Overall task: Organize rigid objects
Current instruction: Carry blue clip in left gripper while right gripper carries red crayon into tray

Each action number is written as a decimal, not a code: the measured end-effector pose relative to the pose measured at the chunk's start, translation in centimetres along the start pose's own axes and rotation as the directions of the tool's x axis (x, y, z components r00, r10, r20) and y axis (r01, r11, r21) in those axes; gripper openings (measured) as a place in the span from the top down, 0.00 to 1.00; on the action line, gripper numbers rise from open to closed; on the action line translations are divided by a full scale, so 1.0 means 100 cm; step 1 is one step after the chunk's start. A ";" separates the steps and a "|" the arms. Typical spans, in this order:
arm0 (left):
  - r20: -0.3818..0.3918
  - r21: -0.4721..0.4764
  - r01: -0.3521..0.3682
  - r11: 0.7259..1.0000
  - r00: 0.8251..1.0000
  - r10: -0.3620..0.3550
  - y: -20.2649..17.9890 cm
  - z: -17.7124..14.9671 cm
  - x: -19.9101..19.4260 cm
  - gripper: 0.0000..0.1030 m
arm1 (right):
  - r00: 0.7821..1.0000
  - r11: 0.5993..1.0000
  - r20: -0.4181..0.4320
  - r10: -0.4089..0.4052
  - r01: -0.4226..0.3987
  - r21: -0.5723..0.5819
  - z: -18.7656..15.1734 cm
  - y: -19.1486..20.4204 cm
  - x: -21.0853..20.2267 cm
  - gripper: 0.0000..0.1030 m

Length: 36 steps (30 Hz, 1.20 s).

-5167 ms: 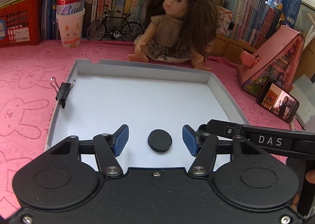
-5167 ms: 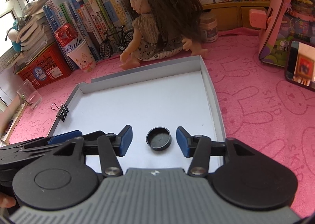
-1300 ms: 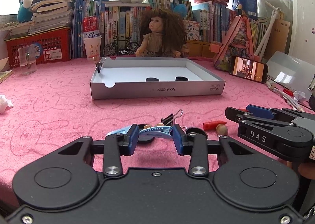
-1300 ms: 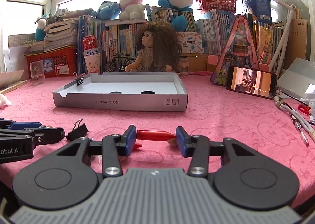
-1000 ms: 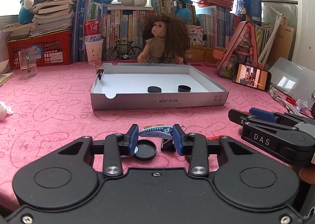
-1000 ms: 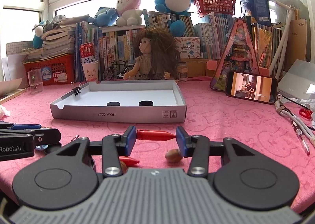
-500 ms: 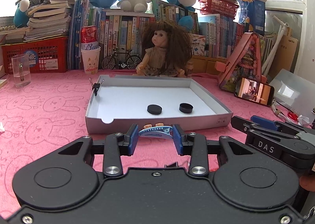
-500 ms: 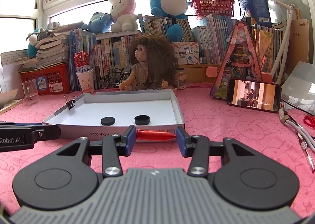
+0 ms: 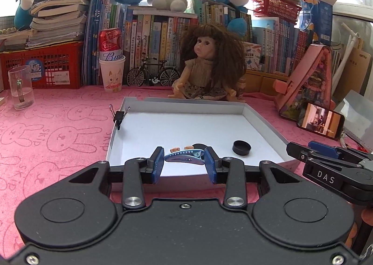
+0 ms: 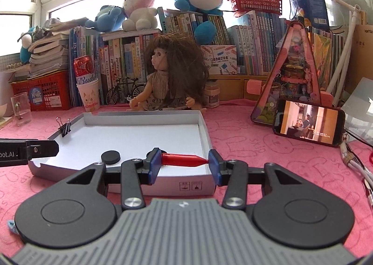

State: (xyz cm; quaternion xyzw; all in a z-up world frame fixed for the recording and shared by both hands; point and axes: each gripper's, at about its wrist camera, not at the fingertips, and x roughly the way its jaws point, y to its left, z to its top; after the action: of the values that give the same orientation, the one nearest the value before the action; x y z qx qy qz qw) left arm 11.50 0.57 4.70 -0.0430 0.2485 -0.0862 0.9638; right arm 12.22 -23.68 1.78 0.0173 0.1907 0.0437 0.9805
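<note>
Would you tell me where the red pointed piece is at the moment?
In the right wrist view, the red pointed piece is clamped crosswise in the right gripper, held over the near right corner of the white box lid.

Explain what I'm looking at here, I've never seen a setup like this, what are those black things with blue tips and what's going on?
These are two hand-held grippers, one in each of a person's hands, each with a fisheye camera looking out along its two blue-padded fingers. One picture comes from each. The left gripper is shut on a blue shark-shaped hair clip. The right gripper is shut on a red pointed plastic piece. Both hover at the near edge of a shallow white tray on a pink bunny-print cloth. Two black round caps already lie in the tray, and a binder clip grips its left wall. A doll sits behind.
</note>
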 end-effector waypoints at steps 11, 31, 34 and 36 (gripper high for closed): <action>-0.075 -0.010 -0.047 0.999 0.996 0.046 0.009 0.011 0.054 0.66 | 0.994 0.995 -0.105 -0.026 0.016 -0.097 0.009 0.012 0.052 0.52; -0.184 0.005 -0.081 0.997 0.980 0.081 0.009 0.012 0.104 0.66 | 0.969 0.995 -0.247 -0.026 0.002 -0.095 0.018 0.017 0.094 0.52; -0.185 0.005 -0.085 0.996 0.979 0.084 0.008 0.011 0.106 0.66 | 0.969 0.996 -0.248 -0.023 0.001 -0.086 0.018 0.016 0.095 0.52; -0.183 0.007 -0.086 0.996 0.979 0.086 0.008 0.011 0.107 0.65 | 0.968 0.997 -0.249 -0.019 0.000 -0.079 0.017 0.016 0.095 0.51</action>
State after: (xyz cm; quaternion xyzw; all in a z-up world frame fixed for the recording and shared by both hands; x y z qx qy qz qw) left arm 21.36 -0.63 0.54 -0.0244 0.3379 -0.0480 0.9396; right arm 21.53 -21.27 -0.07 -0.0276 0.3106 0.0482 0.9489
